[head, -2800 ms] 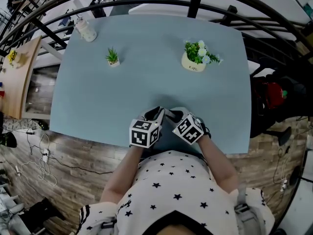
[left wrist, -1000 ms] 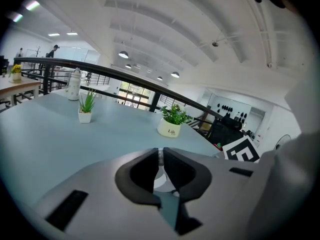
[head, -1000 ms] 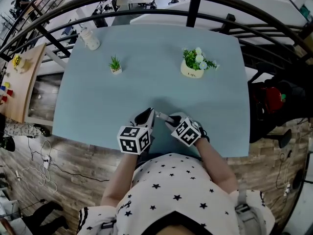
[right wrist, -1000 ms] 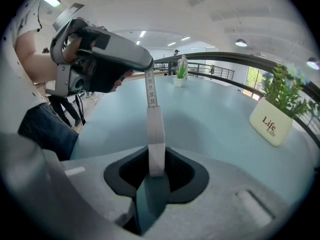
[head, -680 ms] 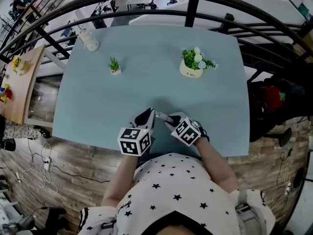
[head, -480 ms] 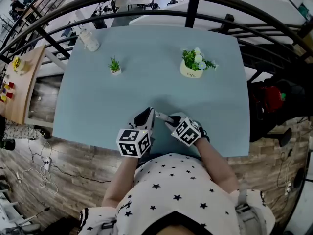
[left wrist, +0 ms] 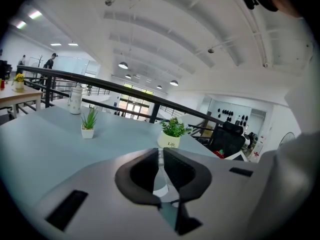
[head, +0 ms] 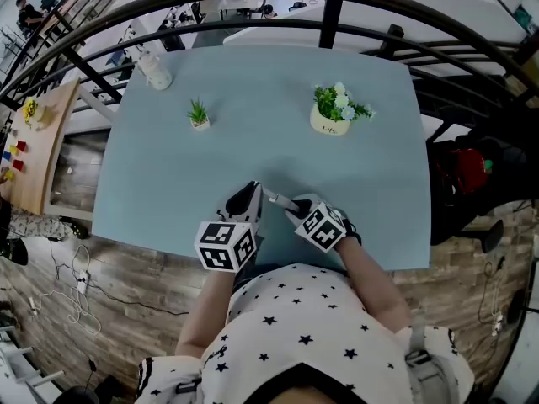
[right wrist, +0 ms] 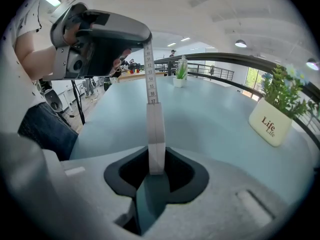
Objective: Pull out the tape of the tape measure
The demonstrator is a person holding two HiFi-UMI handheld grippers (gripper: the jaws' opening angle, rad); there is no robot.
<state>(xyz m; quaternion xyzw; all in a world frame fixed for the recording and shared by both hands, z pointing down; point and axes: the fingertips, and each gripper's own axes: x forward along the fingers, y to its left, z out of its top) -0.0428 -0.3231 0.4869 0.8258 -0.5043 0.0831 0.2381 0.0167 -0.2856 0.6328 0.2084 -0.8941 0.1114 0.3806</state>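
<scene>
A white tape [right wrist: 151,84] with printed numbers runs taut between my two grippers. My left gripper [head: 251,194] is shut on its free end, and the strip [left wrist: 160,176] shows edge-on between the dark pads [left wrist: 142,176]. My right gripper [head: 295,207] is shut on the tape measure, with the strip entering its jaws [right wrist: 156,156]. The measure's case is mostly hidden inside that grip. In the right gripper view the left gripper [right wrist: 100,39] hangs up and to the left, above the table. In the head view the short span of tape [head: 276,199] bridges the two grippers near the table's front edge.
The pale blue table [head: 168,167] carries a cream pot of flowers [head: 333,116] at the back right, a small potted plant [head: 199,114] at the back left and a white bottle [head: 154,70] in the far left corner. A black railing [head: 333,11] runs behind it.
The grippers stood tip to tip at first; now the left one is drawn away to the left and slightly raised, with more tape showing. The right gripper has stayed still.
</scene>
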